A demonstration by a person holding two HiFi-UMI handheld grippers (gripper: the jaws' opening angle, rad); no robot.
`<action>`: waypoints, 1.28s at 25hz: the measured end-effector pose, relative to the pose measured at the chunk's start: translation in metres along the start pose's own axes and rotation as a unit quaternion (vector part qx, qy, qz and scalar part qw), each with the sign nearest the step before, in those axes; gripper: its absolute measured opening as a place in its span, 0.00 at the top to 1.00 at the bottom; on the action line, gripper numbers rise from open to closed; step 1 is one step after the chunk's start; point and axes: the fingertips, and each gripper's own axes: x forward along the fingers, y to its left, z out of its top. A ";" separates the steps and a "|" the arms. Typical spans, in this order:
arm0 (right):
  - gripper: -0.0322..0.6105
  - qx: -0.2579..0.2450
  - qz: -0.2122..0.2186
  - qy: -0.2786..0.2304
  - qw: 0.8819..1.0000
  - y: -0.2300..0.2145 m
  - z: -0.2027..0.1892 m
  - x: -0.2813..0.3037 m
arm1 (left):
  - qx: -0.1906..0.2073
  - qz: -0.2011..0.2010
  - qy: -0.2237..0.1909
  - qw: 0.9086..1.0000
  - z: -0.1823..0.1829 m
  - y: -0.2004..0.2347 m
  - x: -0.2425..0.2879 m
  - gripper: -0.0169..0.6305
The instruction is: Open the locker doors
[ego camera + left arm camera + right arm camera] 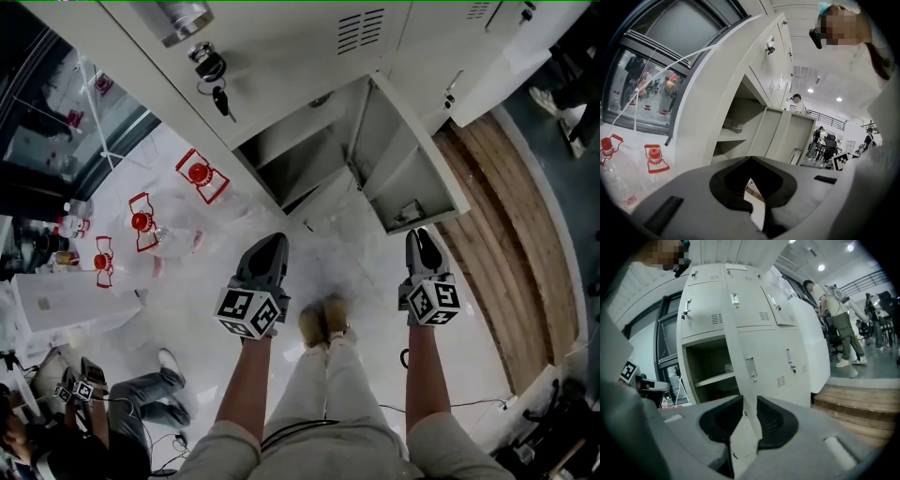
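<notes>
My right tool (749, 405) has its two sides apart. The thin edge of the open door (732, 324) runs up through the gap between them. I cannot tell if the tool is touching the door. My left tool (750, 158) has its tips together, and there is nothing in it.

Only the right gripper view shows the door in that gap. It also shows the closed doors (759, 305) of the locker (773, 352), above and to the right of the open one. A person (832, 301) stands far off, past a wooden step (853, 404).

The left gripper view looks into the open box (736, 112) of the locker from the other side. I see a shelf (729, 136) in there with a small clear thing (733, 125) on it. On the floor to the left are bottles with red tops (655, 157), under a big window (670, 56).

The head view is the only one with both tools at once. From up there the door sticks out toward me, and the right tool is just beside its free end. The left tool is well apart from the door, out in front of the open box. Keys (218, 89) hang from a lock on a door higher up. The person's shoes (323, 323) are between the two tools.
</notes>
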 end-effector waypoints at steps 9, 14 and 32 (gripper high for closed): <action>0.81 0.011 -0.007 0.001 1.000 0.005 0.012 -0.005 | 0.005 0.003 -0.006 1.000 0.015 0.001 -0.005 0.98; 0.81 0.016 0.032 -0.003 0.999 0.038 0.032 -0.002 | 0.015 0.010 -0.025 1.000 0.044 0.001 -0.013 0.98; 0.79 -0.022 0.264 -0.110 0.958 0.243 0.247 0.020 | 0.028 0.034 -0.115 0.992 0.213 -0.012 -0.073 0.98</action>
